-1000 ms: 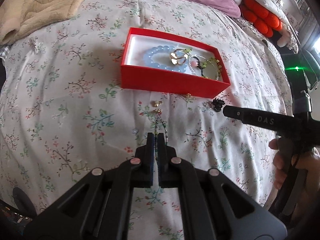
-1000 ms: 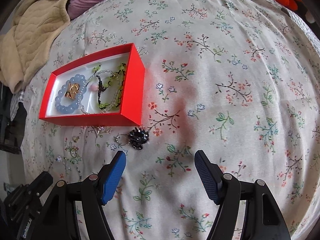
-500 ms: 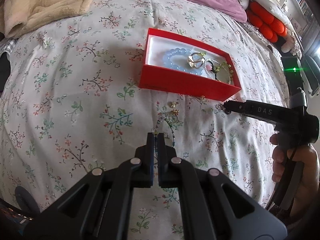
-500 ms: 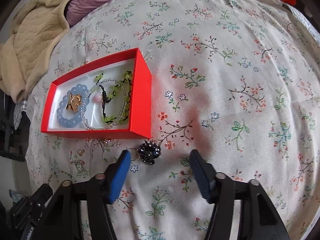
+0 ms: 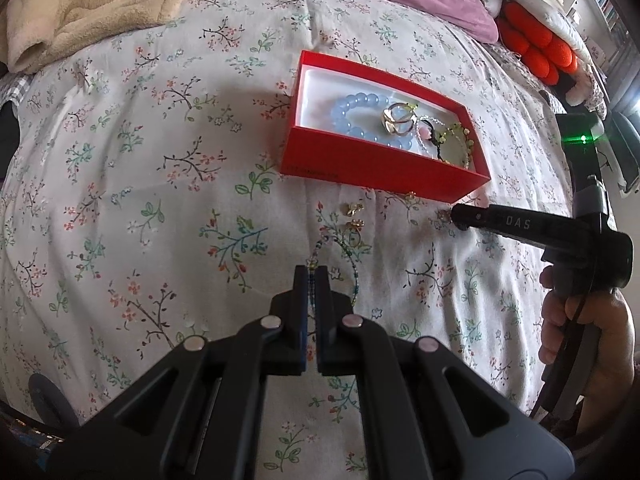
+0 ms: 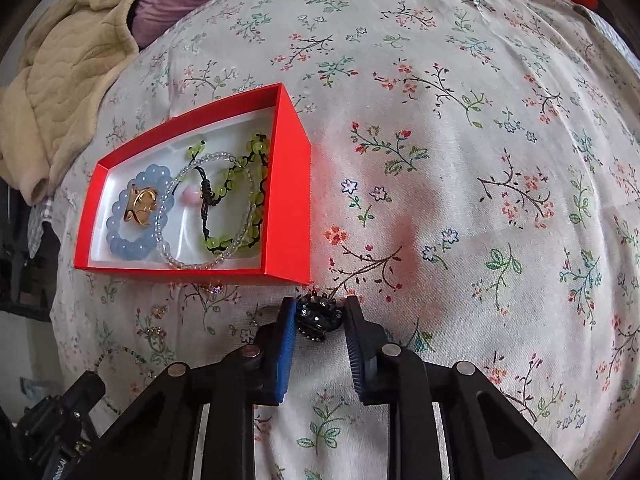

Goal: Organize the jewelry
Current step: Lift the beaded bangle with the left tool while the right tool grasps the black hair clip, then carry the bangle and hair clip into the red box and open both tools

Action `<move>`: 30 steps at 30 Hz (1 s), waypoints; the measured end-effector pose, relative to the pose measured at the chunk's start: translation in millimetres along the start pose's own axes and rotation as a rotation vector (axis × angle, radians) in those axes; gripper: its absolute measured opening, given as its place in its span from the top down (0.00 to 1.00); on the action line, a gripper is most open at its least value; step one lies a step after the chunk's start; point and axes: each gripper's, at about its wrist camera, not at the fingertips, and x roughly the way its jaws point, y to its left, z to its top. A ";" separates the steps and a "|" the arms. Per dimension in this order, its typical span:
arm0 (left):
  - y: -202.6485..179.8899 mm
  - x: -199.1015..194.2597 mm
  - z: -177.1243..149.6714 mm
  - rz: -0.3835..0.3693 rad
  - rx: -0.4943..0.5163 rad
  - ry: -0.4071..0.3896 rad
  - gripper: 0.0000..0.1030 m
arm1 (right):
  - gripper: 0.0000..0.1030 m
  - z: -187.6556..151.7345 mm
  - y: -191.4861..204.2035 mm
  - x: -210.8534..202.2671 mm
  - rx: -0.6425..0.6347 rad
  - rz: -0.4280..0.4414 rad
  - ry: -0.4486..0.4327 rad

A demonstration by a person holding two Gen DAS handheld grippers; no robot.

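The black beaded ornament (image 6: 319, 317) lies on the floral bedspread (image 6: 460, 160) just below the red box (image 6: 288, 184); your right gripper (image 6: 318, 318) brackets it, jaws narrowed, contact uncertain. Your left gripper (image 5: 312, 280) is closed on the thin beaded necklace (image 5: 352, 256) nearby.

The red rectangular cardboard box (image 6: 286, 184) sits on the floral-print bed cover (image 6: 460, 200), with the pale blue bead bracelet (image 6: 120, 236) at its left end and the green bead bracelet (image 6: 256, 200) at its right. Just in front of the box's right corner lies the dark rhinestone ornament (image 6: 318, 316), with the small gold earrings (image 5: 354, 216) to its left.
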 end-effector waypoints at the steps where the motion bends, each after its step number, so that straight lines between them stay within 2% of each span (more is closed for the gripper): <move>1: 0.1 -0.1 0.2 -0.001 0.000 -0.001 0.97 | 0.77 -0.5 0.3 -0.4 -0.004 -0.002 -0.001; 13: -3.0 -4.7 1.2 -0.011 0.004 -0.014 0.97 | 0.77 -3.1 1.3 -11.1 -0.027 0.004 -0.011; 30: -13.5 -24.8 4.0 -0.055 -0.012 -0.066 0.97 | 0.77 -17.1 -6.4 -52.9 -0.039 0.055 -0.062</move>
